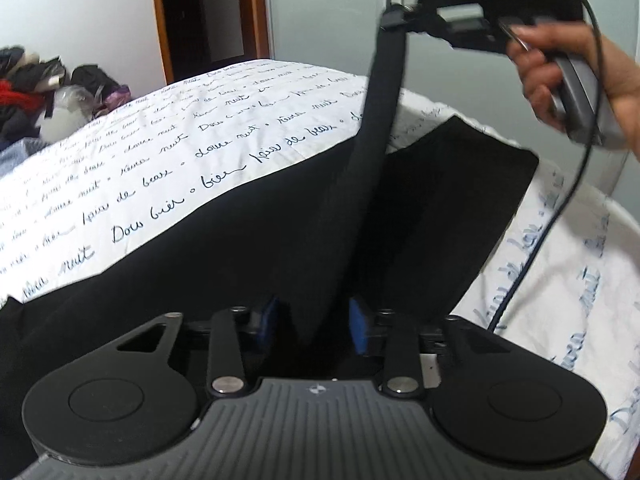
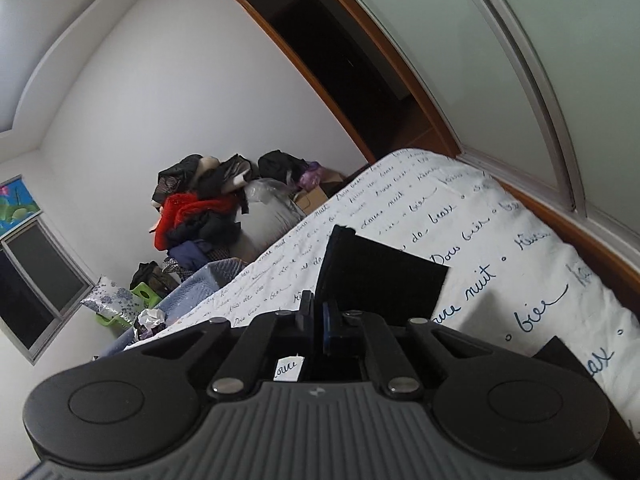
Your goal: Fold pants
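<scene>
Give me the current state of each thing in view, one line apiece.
Black pants: spread on the bed, one edge lifted in a taut strip.
Right gripper: jaws shut on the strip's top end, raised above the bed.
Left gripper: jaws around pants fabric; grip unclear.
Bed sheet: flat under the pants.
</scene>
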### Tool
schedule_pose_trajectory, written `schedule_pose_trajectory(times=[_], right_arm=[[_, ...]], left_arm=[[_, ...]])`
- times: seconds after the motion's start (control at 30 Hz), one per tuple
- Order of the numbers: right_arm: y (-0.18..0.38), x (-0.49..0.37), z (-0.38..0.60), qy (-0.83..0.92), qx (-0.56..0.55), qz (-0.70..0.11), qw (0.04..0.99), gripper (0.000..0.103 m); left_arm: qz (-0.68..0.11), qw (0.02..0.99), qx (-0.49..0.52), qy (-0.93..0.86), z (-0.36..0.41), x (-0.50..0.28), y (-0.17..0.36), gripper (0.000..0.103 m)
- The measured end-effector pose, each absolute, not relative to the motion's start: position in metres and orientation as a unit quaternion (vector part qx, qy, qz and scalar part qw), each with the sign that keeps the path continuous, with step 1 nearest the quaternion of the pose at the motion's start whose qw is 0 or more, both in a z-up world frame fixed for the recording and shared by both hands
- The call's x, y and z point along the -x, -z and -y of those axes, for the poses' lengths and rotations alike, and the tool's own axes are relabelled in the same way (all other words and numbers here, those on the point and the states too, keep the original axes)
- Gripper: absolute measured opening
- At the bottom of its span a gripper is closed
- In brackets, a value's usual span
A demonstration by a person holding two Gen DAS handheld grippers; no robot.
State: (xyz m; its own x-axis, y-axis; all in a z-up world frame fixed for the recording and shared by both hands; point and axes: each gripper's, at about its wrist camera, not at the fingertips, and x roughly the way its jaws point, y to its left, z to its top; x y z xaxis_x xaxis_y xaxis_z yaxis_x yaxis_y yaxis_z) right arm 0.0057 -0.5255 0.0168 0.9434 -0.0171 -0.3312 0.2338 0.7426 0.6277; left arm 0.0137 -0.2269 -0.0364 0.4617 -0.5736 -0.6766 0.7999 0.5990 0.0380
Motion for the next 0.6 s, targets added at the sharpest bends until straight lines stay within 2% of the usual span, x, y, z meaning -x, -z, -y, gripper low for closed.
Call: schedule_pose_trajectory(times=[0.13, 0.2, 0.47, 0.6], right_arm=[[-0.009, 0.008, 0.527, 0.081, -0.358, -0.159, 0.917, 0.004], [-0.003, 0.018, 0.531, 0.093, -0.364, -0.159, 0.913, 0.004], [0.022, 0.037, 0.554, 0.139, -0.386, -0.193, 0.891, 0.004], [-0.021, 0.051, 0.533, 0.104, -0.337, -0.121, 0.928, 0.004]], left_arm=[[-0.326, 0.835, -0.15, 0.417, 0.222, -0.017, 0.033, 0.016], [-0.327, 0.837, -0.145, 0.414, 0.221, -0.017, 0.031, 0.014], [-0.328, 0.853, -0.116, 0.39, 0.22, -0.029, 0.025, 0.011], [-0.321, 0.859, -0.087, 0.388, 0.211, -0.031, 0.009, 0.011]])
